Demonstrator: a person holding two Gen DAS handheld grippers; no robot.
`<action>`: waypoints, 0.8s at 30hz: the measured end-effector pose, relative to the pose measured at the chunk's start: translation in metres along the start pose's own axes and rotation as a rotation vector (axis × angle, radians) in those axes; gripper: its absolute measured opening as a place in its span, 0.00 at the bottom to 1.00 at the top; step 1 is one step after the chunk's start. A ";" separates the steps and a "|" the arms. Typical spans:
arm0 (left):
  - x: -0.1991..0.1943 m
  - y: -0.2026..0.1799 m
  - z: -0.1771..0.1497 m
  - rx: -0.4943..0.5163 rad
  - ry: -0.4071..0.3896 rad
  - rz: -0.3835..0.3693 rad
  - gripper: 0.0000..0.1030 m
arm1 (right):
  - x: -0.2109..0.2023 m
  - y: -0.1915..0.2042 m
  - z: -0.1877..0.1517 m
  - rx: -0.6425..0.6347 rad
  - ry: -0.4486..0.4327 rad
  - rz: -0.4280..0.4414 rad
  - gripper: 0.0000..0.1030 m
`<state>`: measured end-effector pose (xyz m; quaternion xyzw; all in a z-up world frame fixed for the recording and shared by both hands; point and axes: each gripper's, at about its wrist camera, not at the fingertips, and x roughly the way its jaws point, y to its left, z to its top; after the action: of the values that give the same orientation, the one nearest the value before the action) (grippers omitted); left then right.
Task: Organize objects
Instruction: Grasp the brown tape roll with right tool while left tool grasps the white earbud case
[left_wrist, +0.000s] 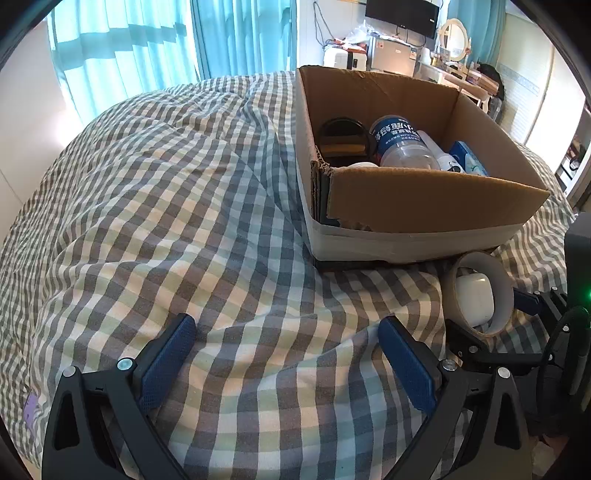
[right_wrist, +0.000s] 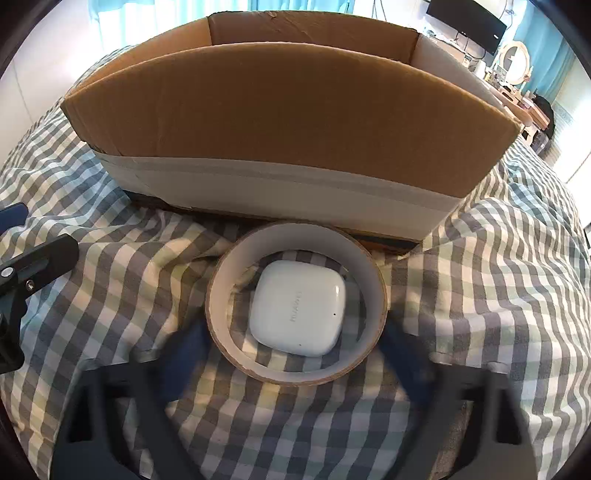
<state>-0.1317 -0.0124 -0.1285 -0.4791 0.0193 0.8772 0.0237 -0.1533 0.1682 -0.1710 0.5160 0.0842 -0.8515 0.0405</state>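
Observation:
A roll of brown tape (right_wrist: 297, 302) lies on the checked bedspread (right_wrist: 110, 295) just in front of a cardboard box (right_wrist: 288, 122). A white earbud case (right_wrist: 299, 308) lies inside the roll's hole. My right gripper (right_wrist: 295, 350) is open, blurred, with its fingers on either side of the roll. In the left wrist view the tape roll (left_wrist: 478, 293) with the earbud case (left_wrist: 474, 299) sits at the right, with the right gripper's fingers (left_wrist: 528, 301) around it. My left gripper (left_wrist: 288, 354) is open and empty above the bedspread, left of the roll.
The cardboard box (left_wrist: 424, 206) holds a clear bottle with a blue label (left_wrist: 400, 142), a dark round container (left_wrist: 343, 138) and a blue-and-white packet (left_wrist: 467, 157). Blue curtains (left_wrist: 166, 48) hang behind the bed. A cluttered desk with a mirror (left_wrist: 454, 38) stands at the back right.

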 end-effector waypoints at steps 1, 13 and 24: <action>0.000 0.001 0.000 0.000 -0.001 0.002 0.99 | -0.001 0.000 -0.001 0.000 -0.003 0.002 0.82; -0.027 -0.030 0.006 0.015 -0.035 -0.050 0.99 | -0.097 -0.041 -0.022 0.042 -0.178 0.005 0.81; -0.014 -0.112 0.010 0.121 -0.057 -0.118 0.99 | -0.119 -0.110 -0.023 0.150 -0.197 -0.057 0.81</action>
<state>-0.1257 0.0997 -0.1121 -0.4520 0.0434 0.8847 0.1050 -0.0957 0.2780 -0.0651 0.4286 0.0305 -0.9029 -0.0146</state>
